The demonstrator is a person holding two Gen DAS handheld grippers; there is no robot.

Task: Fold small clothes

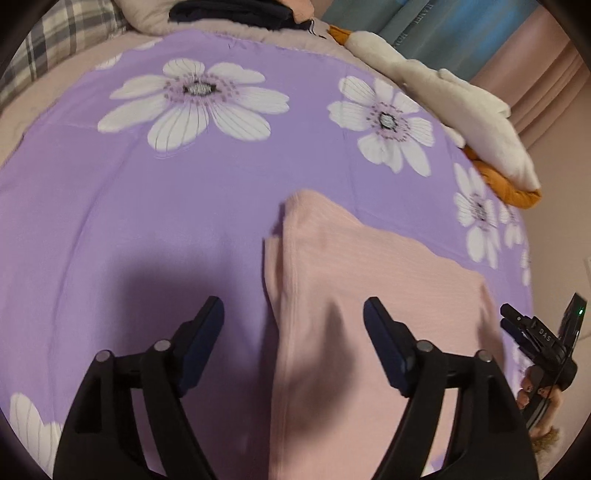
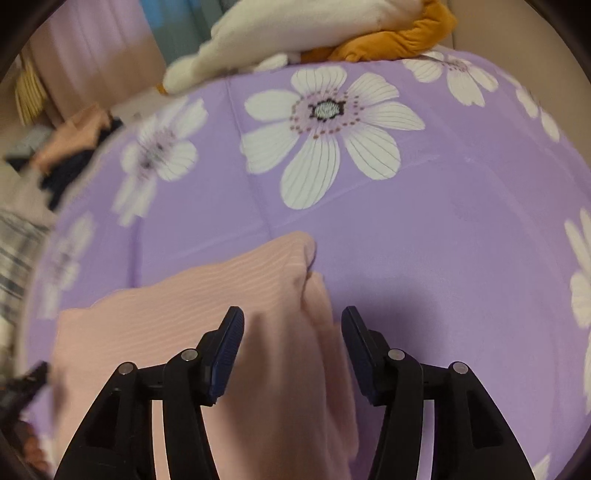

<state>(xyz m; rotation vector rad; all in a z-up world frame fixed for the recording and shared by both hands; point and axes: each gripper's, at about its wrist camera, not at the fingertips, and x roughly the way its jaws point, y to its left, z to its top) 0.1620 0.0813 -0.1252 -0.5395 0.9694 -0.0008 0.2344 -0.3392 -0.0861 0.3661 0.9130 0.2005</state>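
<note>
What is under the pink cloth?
The pink cloth lies on a purple sheet with white flowers, which shows all around it. The cloth looks folded, with a second pink layer peeking out at its edge. Whatever else might be beneath it is covered.

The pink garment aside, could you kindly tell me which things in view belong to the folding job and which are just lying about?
Part of the job:
pink garment, lying on the purple floral sheet
left tongs, open
right tongs, open

Just lying about:
white and orange plush toy
dark clothes pile
plaid pillow
</note>
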